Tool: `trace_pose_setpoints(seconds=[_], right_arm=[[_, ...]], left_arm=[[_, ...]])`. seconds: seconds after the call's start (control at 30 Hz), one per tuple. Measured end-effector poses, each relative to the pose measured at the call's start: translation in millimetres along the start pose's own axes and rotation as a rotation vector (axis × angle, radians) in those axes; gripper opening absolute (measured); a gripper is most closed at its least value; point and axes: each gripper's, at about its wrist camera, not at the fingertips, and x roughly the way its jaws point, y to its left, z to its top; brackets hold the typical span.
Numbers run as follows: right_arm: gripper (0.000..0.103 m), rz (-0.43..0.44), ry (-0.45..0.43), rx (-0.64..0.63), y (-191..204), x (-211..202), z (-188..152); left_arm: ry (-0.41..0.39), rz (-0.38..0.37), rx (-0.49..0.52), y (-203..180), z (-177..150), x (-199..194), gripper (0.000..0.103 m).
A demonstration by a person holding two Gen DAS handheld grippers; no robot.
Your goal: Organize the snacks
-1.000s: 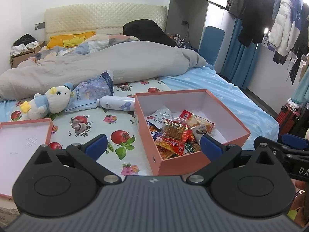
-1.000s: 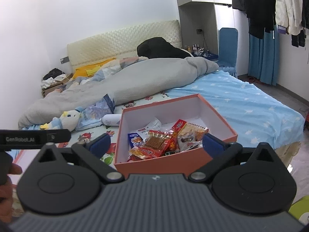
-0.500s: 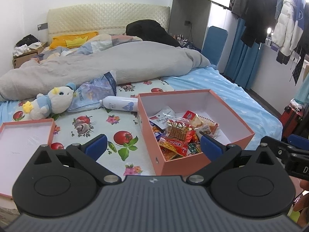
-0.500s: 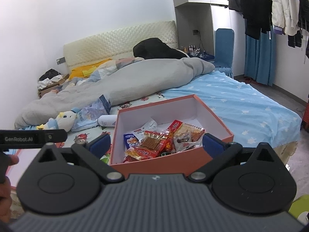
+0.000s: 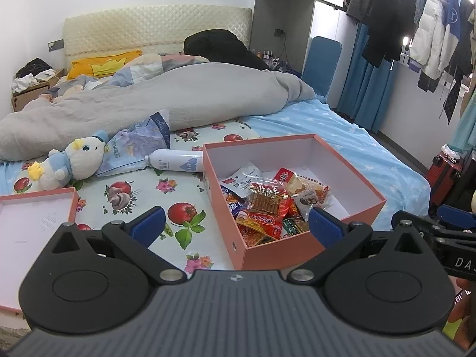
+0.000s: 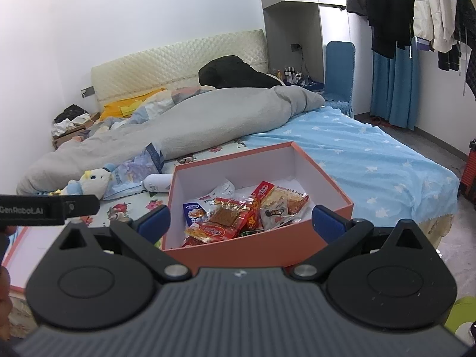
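An open salmon-pink box [image 5: 351, 171] [image 6: 322, 178] sits on the bed near its front edge, holding several snack packets [image 5: 264, 208] [image 6: 238, 211], mostly red and orange. Its lid [image 5: 35, 220] lies inside-up to the left. My left gripper [image 5: 236, 226] is open, hovering just short of the box's near left corner, nothing between its fingers. My right gripper [image 6: 242, 221] is open too, in front of the box's near wall, empty. Part of the right gripper shows at the right edge of the left wrist view.
On the fruit-print sheet [image 5: 125, 190] behind the box lie a white bottle [image 5: 175, 162], a plush toy [image 5: 71, 163] and a blue-printed bag [image 5: 139, 145]. A grey duvet [image 5: 148, 101] fills the back of the bed. Clothes [image 5: 416, 20] hang at right. A red suitcase [image 5: 443, 175] stands on the floor.
Both grippers have shifted slightly relative to the box, and the views have tilted a little. Both stay open and empty; nothing in the box has moved.
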Motion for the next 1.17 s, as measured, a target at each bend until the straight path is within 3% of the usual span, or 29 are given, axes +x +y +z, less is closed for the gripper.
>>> trace_pose_setpoints(seconds=[1.17], right_arm=[[0.103,-0.012,-0.017,-0.004,-1.3,-2.3,0.4]], left_arm=[[0.011,-0.008,-0.023,3.6,0.8,-2.9,0.103]])
